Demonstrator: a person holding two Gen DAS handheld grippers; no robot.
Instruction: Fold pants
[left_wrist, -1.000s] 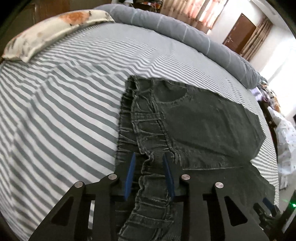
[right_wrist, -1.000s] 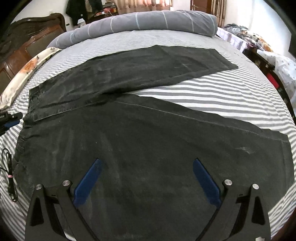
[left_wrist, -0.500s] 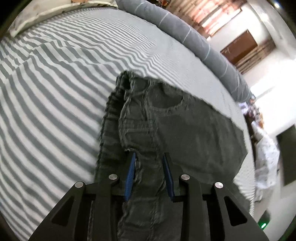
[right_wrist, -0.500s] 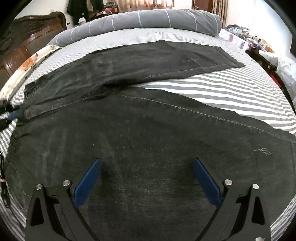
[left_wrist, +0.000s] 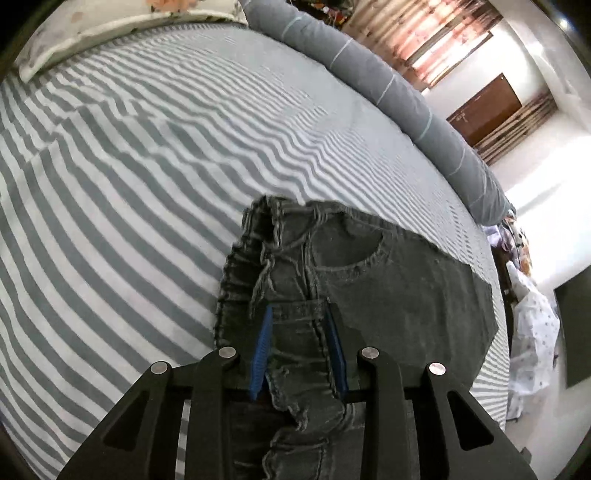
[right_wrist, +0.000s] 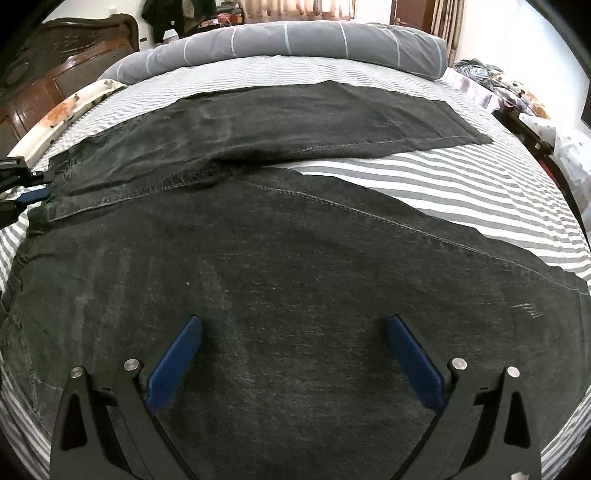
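The left gripper (left_wrist: 299, 347) pinches the gathered waistband of the dark pants (right_wrist: 295, 258) spread on the striped bed (left_wrist: 129, 184), the right gripper (right_wrist: 295, 354) spread wide at six o'clock above one leg.

The left wrist camera looked steeply down along its fingers, close over the pants (left_wrist: 388, 288) waistband. The right wrist camera looked down across both legs. Both views shared the pants and striped bed (right_wrist: 480, 184).
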